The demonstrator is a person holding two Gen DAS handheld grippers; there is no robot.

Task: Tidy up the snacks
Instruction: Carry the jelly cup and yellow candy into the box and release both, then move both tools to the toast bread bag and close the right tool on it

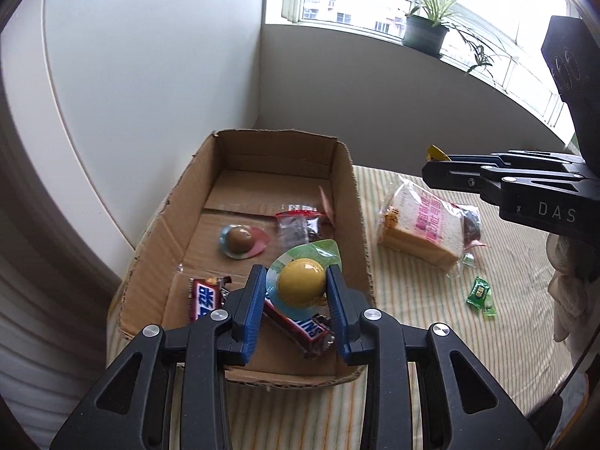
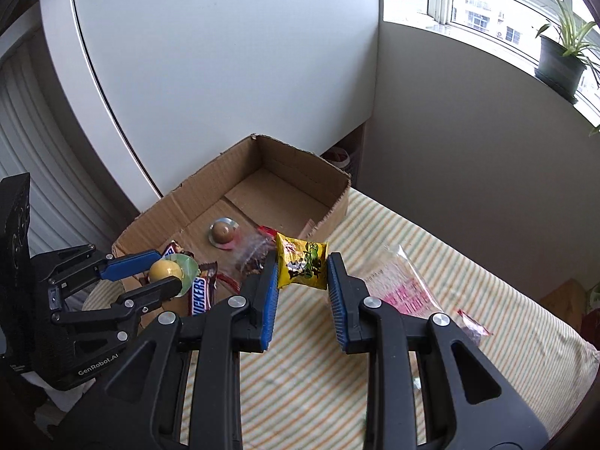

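My left gripper [image 1: 296,283] is shut on a yellow jelly cup [image 1: 302,281] and holds it above the near end of the open cardboard box [image 1: 352,202]. In the box lie a brown jelly cup [image 1: 240,240], a clear packet of dark snacks [image 1: 296,225] and two Snickers bars [image 1: 300,324]. My right gripper [image 2: 302,270] is shut on a yellow snack packet [image 2: 302,265] and holds it in the air beside the box's right wall [image 2: 333,213]. The left gripper with its cup [image 2: 167,269] also shows in the right wrist view.
On the striped cloth [image 1: 431,337] right of the box lie a bagged bread slice [image 1: 420,221], a small red-edged packet [image 1: 474,225] and a green candy [image 1: 480,296]. White cabinet fronts stand behind the box. A potted plant [image 1: 425,33] stands on the windowsill.
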